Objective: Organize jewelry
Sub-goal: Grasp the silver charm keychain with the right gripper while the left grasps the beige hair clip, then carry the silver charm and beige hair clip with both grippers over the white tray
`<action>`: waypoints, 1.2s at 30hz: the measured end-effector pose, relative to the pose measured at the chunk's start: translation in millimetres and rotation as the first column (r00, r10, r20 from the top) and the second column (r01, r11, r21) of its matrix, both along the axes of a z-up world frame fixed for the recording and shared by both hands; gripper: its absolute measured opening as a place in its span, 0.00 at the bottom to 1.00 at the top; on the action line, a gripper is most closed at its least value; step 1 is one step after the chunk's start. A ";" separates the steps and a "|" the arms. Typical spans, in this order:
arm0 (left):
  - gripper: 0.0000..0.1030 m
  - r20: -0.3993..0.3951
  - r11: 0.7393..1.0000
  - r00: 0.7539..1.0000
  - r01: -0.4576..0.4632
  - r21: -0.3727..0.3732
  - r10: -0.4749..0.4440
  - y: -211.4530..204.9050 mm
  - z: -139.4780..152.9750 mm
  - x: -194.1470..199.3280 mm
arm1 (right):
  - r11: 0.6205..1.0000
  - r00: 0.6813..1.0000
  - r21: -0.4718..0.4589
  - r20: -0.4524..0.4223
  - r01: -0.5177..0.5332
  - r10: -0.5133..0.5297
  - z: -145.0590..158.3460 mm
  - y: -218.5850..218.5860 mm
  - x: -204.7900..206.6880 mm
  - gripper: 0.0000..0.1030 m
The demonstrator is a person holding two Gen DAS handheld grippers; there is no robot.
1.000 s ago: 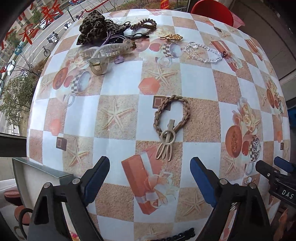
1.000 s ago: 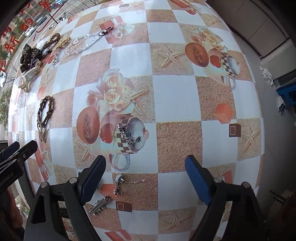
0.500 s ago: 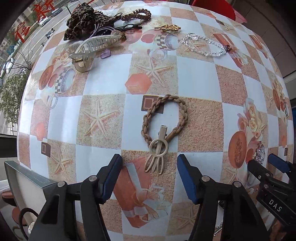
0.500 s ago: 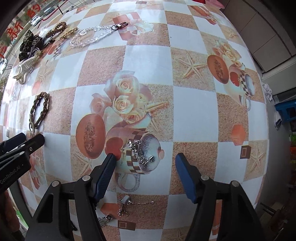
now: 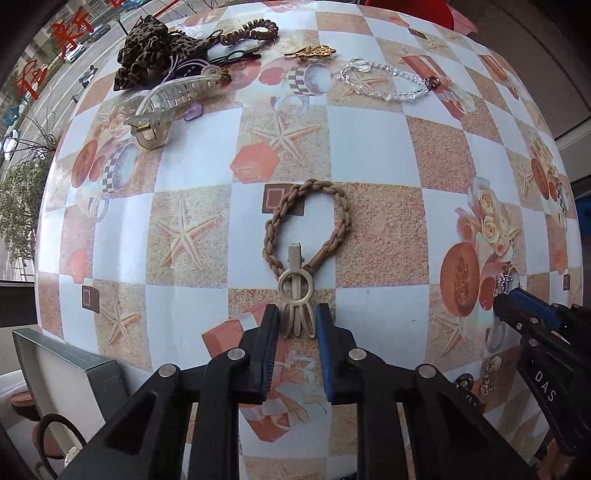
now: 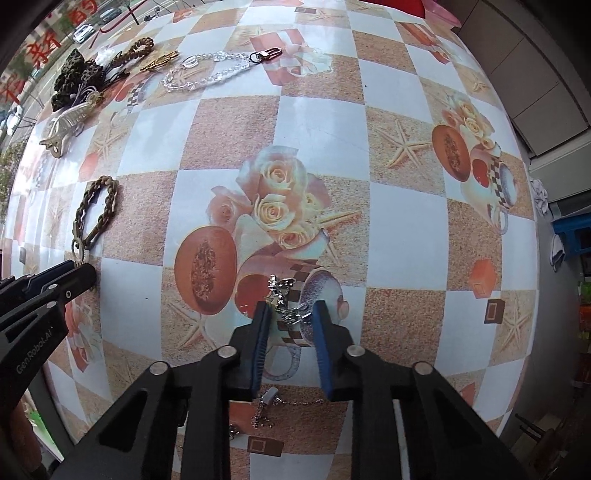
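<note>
A beige claw clip lies on the patterned tablecloth, joined to a brown braided hair tie. My left gripper has its blue pads on both sides of the clip's prongs, nearly closed on them. A small silver sparkly piece lies on the printed cup picture. My right gripper straddles it with narrow jaws, not clearly pinching. In the right wrist view the braided tie and left gripper's fingertips are at the left. The right gripper's tip shows in the left wrist view.
At the far side lie a leopard scrunchie, a cream claw clip, a spiral tie, a gold leaf pin and a clear bead bracelet. A grey box stands at the near left. Silver chain pieces lie below the right gripper.
Both grippers moved forward and down and narrowed their jaws. The left now flanks the beige clip's prongs; the right now flanks the silver piece.
</note>
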State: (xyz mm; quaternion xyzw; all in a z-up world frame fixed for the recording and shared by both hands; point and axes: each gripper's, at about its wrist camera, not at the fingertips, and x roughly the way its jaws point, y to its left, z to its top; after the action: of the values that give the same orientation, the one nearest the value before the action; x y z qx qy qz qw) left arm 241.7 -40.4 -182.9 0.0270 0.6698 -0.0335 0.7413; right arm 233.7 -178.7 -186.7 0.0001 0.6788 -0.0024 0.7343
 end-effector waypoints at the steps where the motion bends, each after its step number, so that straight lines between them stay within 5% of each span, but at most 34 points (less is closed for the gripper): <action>1: 0.23 0.002 1.000 1.000 0.000 -0.003 0.000 0.7 1.7 -2.1 | 1.000 1.000 0.005 0.000 0.005 -0.005 0.5 0.0 0.0 0.16; 18: 0.23 0.075 0.997 0.994 0.079 -0.026 -0.076 15.6 42.1 -29.6 | 0.985 0.994 0.137 0.004 0.105 -0.106 38.6 -27.8 -19.1 0.15; 36: 0.23 0.120 0.995 0.990 0.085 -0.052 -0.078 47.0 68.0 -72.3 | 0.982 0.998 0.185 0.032 0.043 -0.049 71.1 12.9 -43.5 0.15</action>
State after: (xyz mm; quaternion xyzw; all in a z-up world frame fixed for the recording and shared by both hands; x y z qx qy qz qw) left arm 169.4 6.5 -114.9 0.0351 0.6220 -0.0811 0.7780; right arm 190.2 -165.8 -115.7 0.0838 0.6625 0.0435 0.7431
